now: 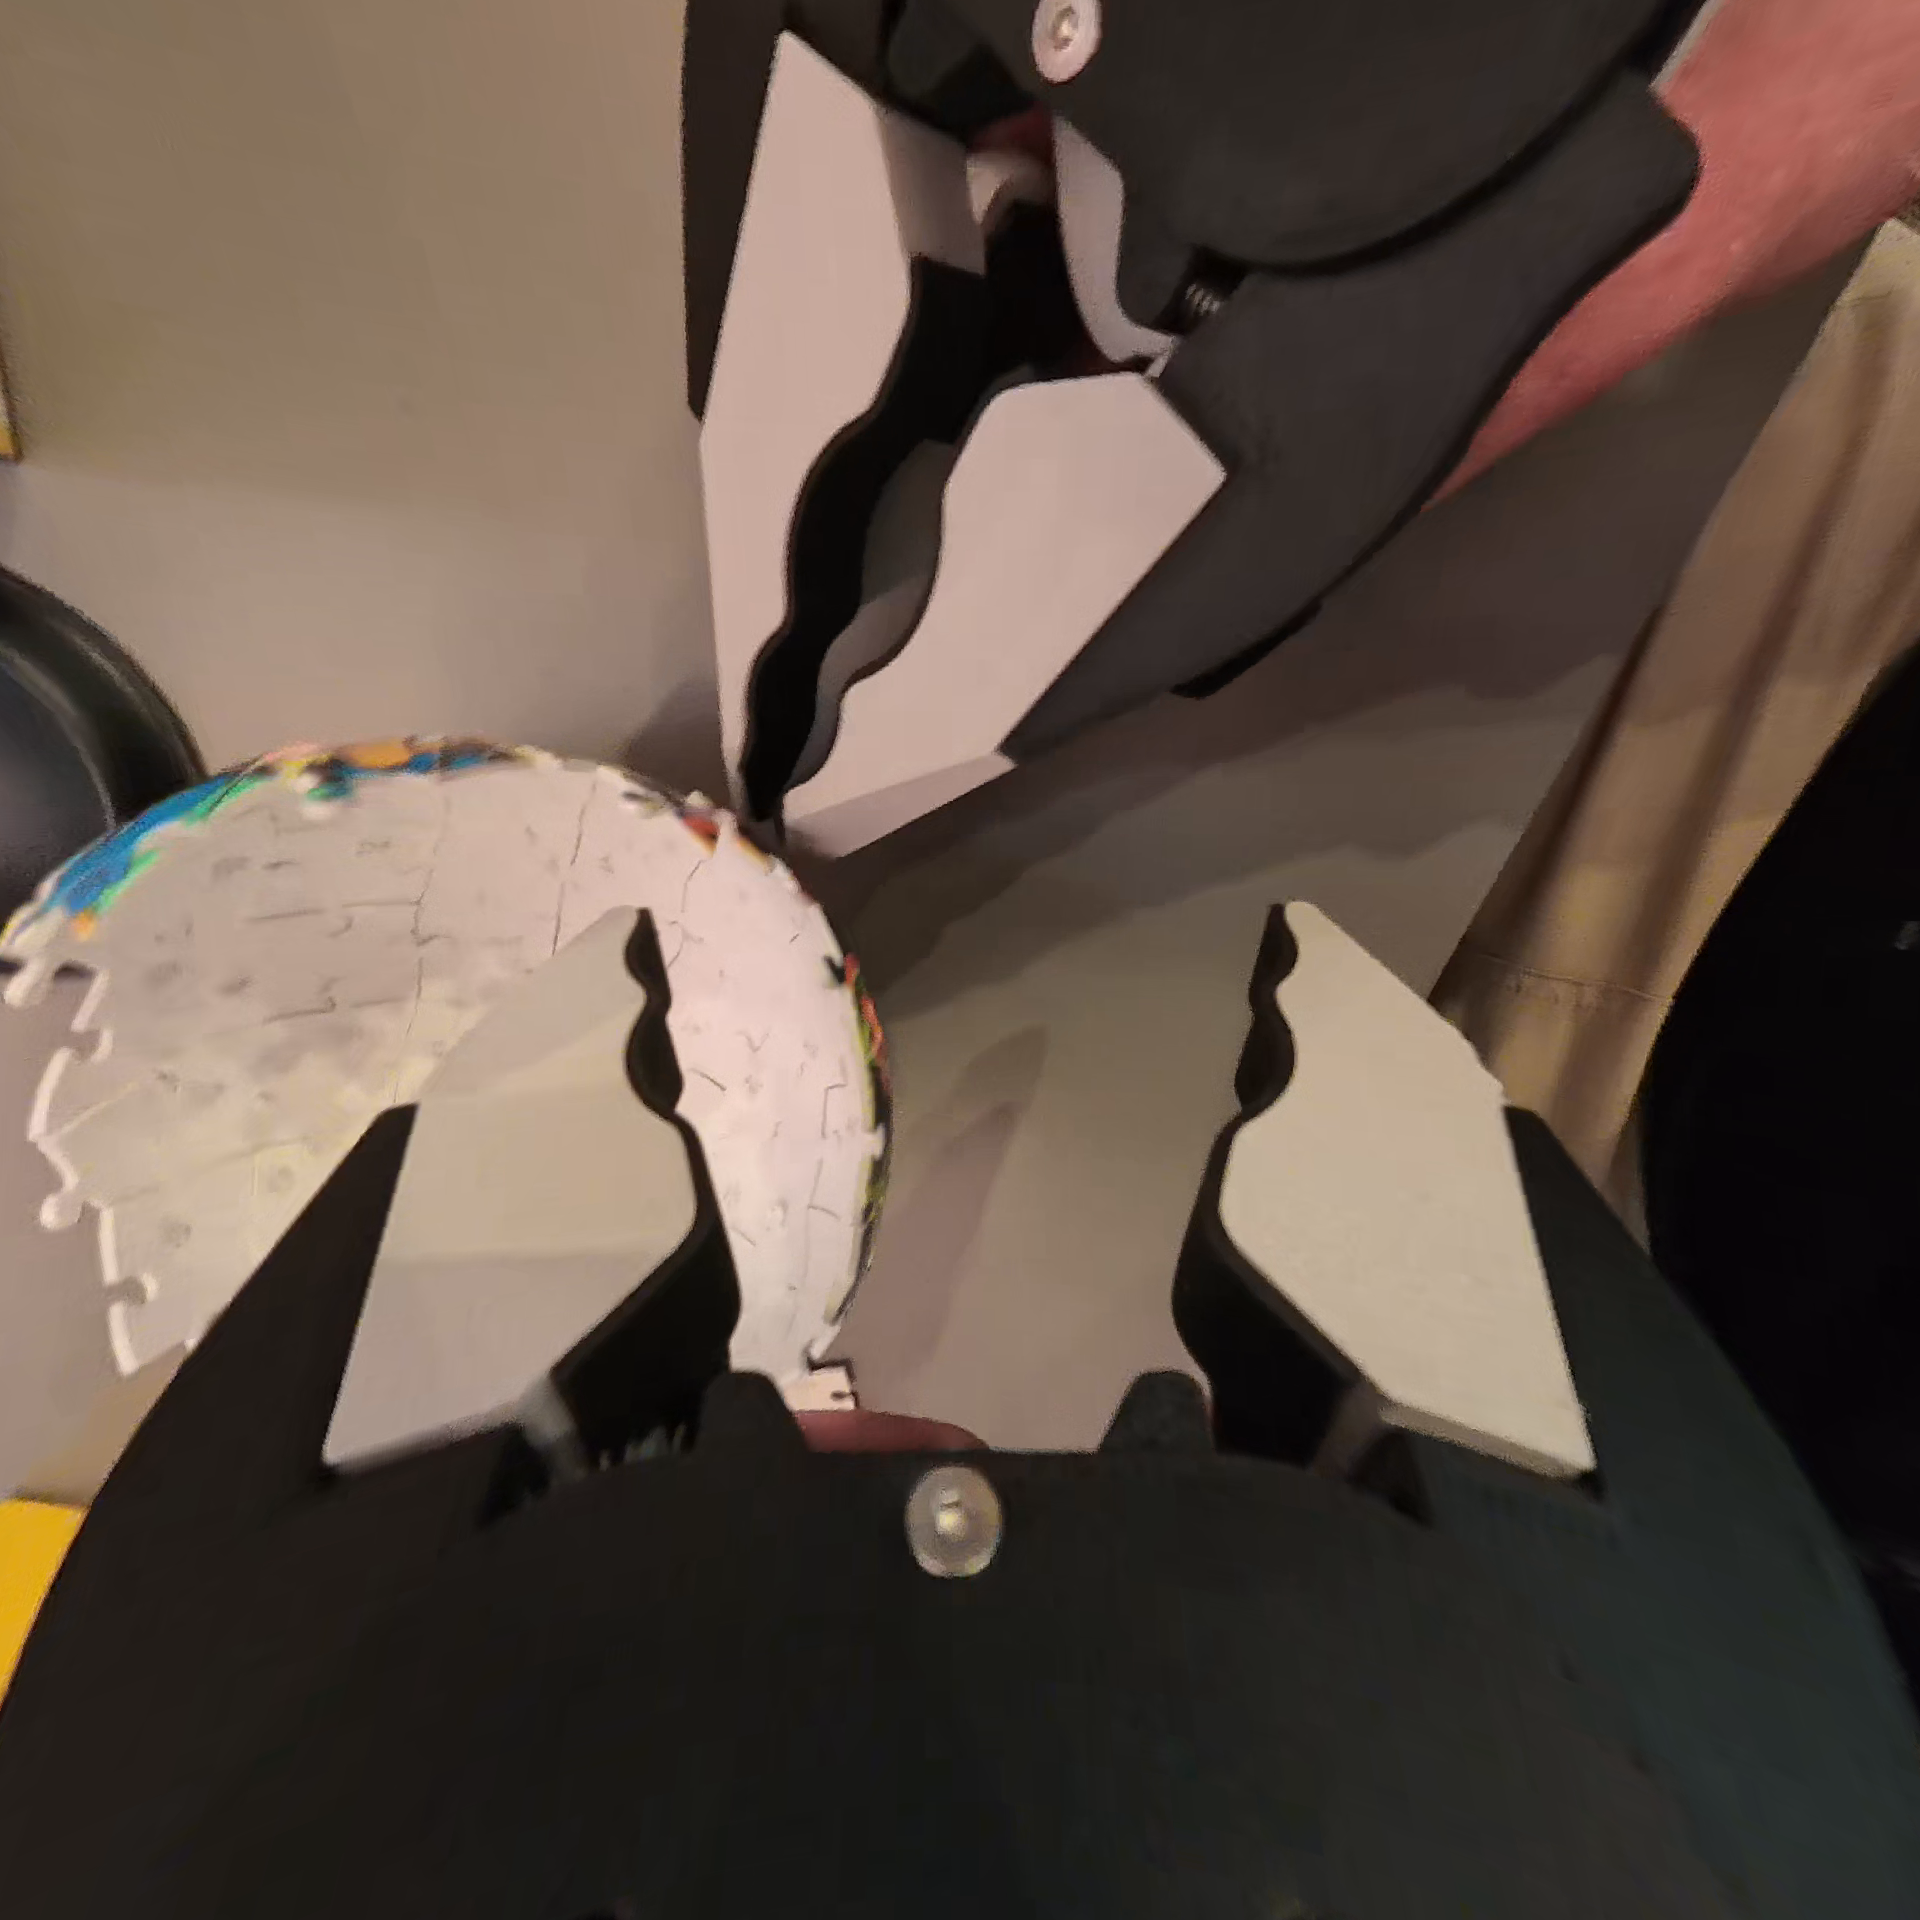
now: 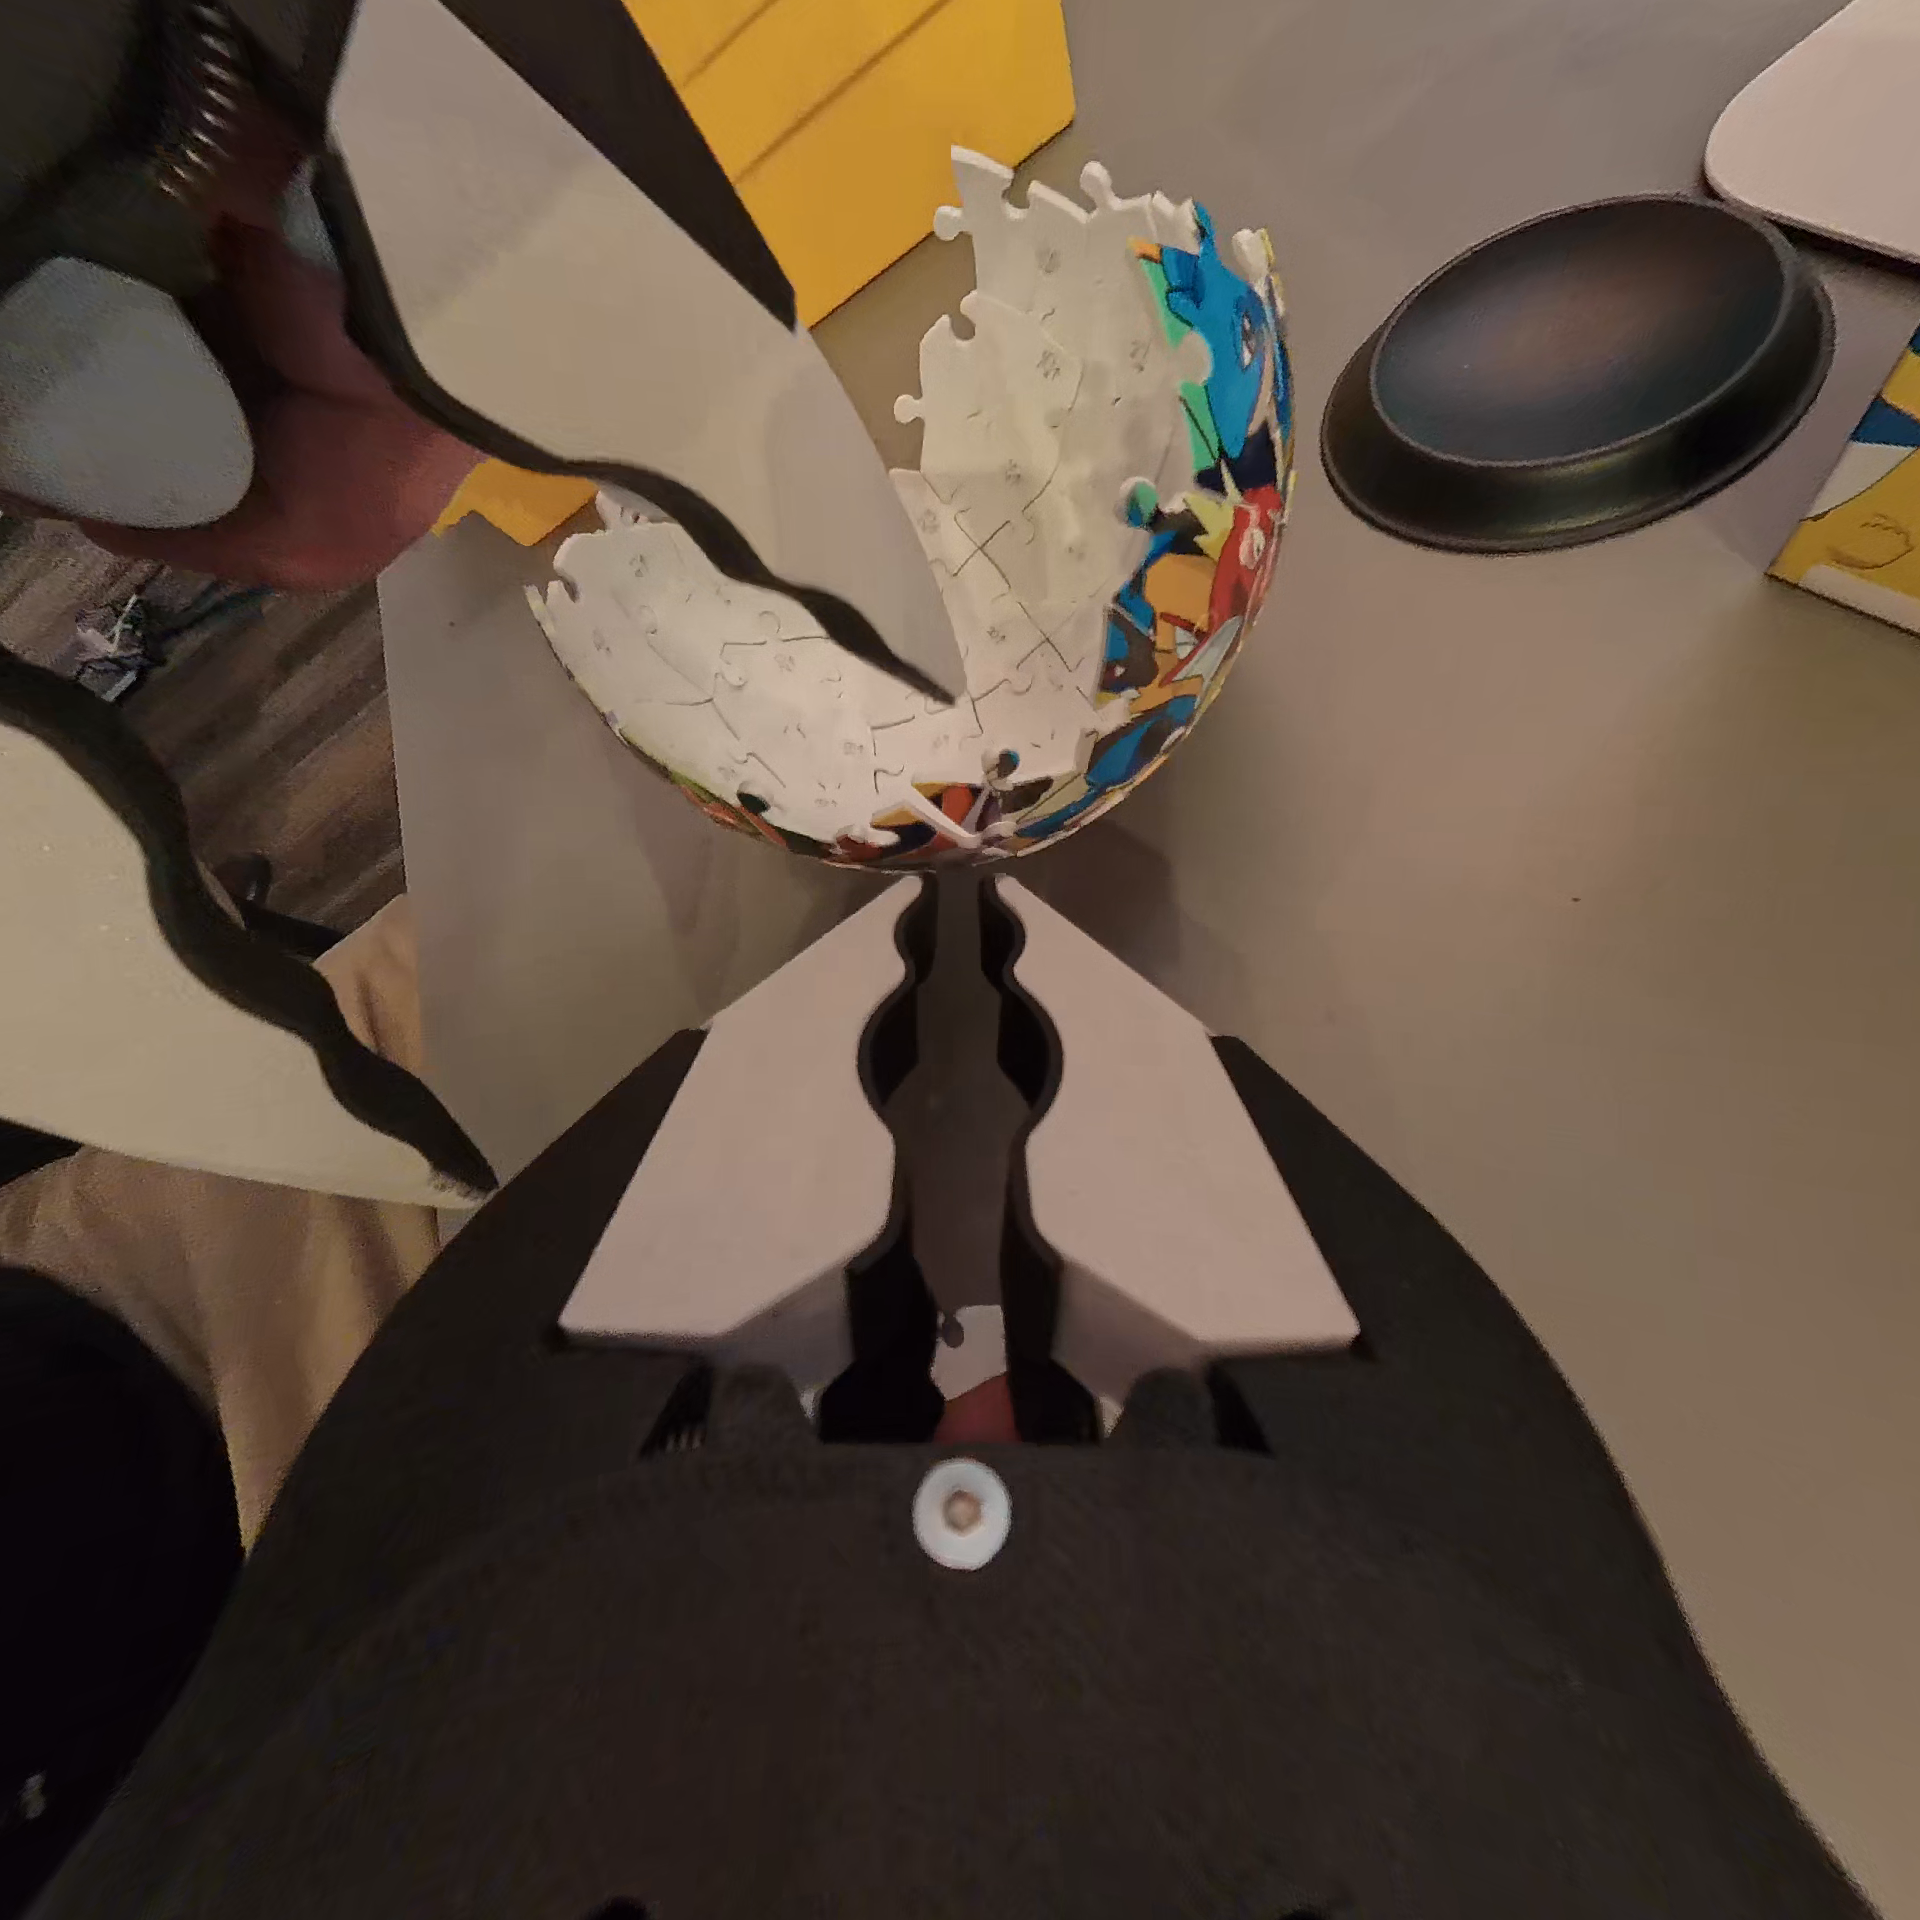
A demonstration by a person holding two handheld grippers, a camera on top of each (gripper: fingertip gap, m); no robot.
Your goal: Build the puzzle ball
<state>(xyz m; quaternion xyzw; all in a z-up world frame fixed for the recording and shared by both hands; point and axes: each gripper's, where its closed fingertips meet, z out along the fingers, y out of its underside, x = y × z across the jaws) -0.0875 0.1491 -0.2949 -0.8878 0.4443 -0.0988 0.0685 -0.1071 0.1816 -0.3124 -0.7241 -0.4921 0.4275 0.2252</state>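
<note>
We are looking from the left wrist along the left claw (image 1: 956,935), close to the puzzle ball (image 1: 436,997) and facing its white inside. From the right wrist we are gazing steeply down over the right claw (image 2: 958,883) at the worktop (image 2: 1507,935). Both views are sharing the ball and the opposite claw.

black dish (image 2: 1579,374), yellow box (image 2: 883,135), grey table (image 2: 1455,1039)

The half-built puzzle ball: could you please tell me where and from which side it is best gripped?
Probably pinch the puzzle ball by its thin shell wall at the smooth lower rim, one finger inside the white hollow and one on the printed outside, coming from the open side. The rounded outside offers no flat hold, and the upper edge is loose jagged tabs.
</note>
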